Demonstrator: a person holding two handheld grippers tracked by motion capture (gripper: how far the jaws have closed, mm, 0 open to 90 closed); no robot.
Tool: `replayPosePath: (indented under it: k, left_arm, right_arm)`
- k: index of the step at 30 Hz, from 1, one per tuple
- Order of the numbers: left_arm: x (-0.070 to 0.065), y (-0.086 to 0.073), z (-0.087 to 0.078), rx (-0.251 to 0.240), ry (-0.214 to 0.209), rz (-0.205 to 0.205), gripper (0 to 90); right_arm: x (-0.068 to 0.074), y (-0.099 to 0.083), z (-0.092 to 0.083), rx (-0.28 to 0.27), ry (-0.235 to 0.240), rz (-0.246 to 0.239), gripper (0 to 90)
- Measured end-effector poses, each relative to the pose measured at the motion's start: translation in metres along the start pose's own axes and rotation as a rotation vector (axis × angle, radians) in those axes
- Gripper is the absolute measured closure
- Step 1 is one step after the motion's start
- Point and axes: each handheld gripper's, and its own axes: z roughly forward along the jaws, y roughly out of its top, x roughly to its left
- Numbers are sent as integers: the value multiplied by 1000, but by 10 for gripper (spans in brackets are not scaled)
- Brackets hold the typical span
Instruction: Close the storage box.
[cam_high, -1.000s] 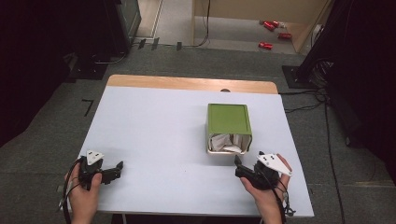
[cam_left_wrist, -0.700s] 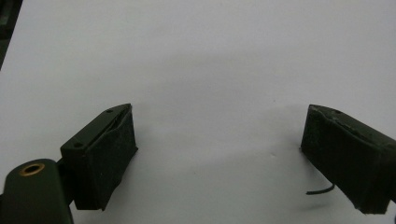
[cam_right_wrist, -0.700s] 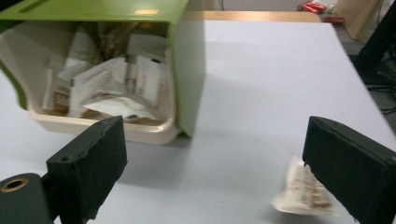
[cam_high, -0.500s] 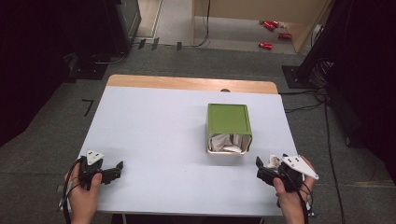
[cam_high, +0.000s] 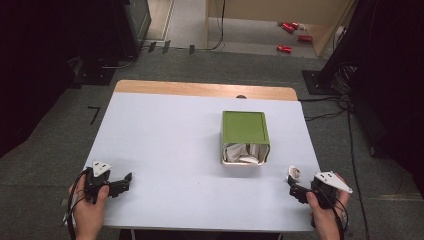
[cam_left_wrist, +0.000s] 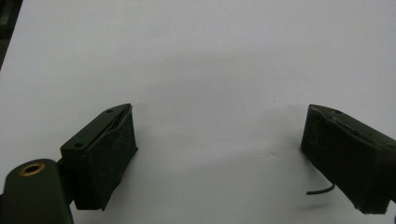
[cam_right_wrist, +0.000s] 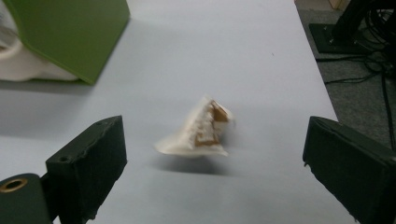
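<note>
A green box (cam_high: 244, 129) lies on its side on the white table (cam_high: 170, 140), its mouth facing the front edge and stuffed with crumpled white paper (cam_high: 242, 153). A small white and brown paper scrap (cam_high: 293, 173) lies on the table near the front right corner. My right gripper (cam_high: 294, 189) sits just behind it, its jaws having just been opening. In the right gripper view the scrap (cam_right_wrist: 201, 128) lies loose ahead of the wide-apart jaws, touching neither pad, with the box (cam_right_wrist: 70, 32) at upper left. My left gripper (cam_high: 125, 182) rests open at the front left, nothing between its jaws (cam_left_wrist: 219, 112).
The table's far edge is a bare wooden strip (cam_high: 205, 89). Cables (cam_high: 345, 107) and black stands crowd the floor to the right. Red cans (cam_high: 290, 27) lie on the floor far behind.
My right hand has drawn away from the box's mouth to the right, toward the front right corner. The left hand has stayed put.
</note>
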Motion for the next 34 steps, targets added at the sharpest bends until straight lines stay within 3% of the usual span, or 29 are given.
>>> replayPosePath:
  k: [7, 17, 23, 34]
  left_arm:
    - [0, 0, 0, 0, 0, 0, 107]
    - [0, 0, 0, 0, 0, 0, 107]
    - [0, 0, 0, -1, 0, 0, 107]
    - [0, 0, 0, 1, 0, 0, 107]
  right_arm:
    - [-11, -12, 6, 57, -37, -43, 66]
    - [-11, -20, 16, 123, -66, -82, 77]
    - [-16, -21, 17, 130, -35, -46, 77]
    - [-15, -21, 17, 130, -38, -46, 75]
